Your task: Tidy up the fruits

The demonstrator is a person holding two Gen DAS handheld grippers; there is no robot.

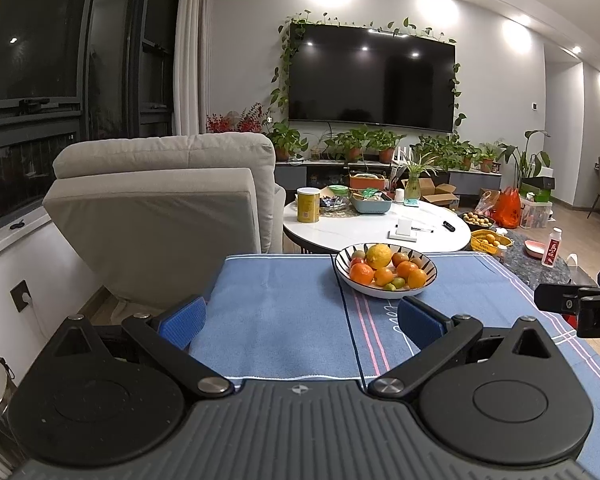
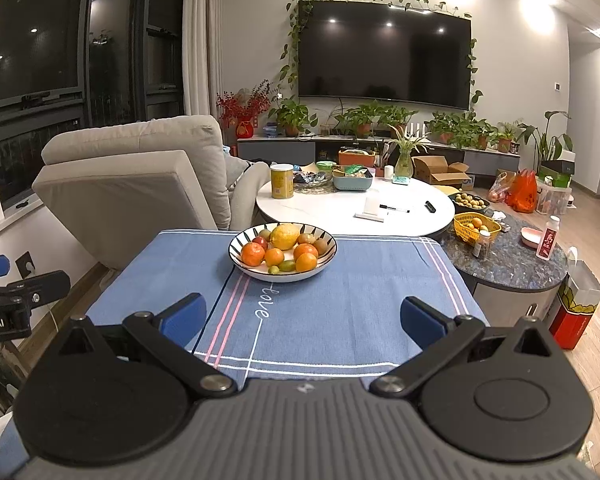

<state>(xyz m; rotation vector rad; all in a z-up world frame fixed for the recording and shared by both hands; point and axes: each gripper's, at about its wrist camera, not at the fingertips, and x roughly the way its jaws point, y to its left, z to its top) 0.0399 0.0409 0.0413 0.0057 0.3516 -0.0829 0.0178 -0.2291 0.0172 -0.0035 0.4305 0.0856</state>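
Black-striped white bowl of orange and yellow fruit on blue pink-lined cloth

A dark television hangs on the pale grey wall, framed by trailing vines, above a low cabinet lined with potted plants. Ceiling spotlights glare overhead. Tall dark windows stand at left behind a grey armchair. A white round table sits on the wooden floor.
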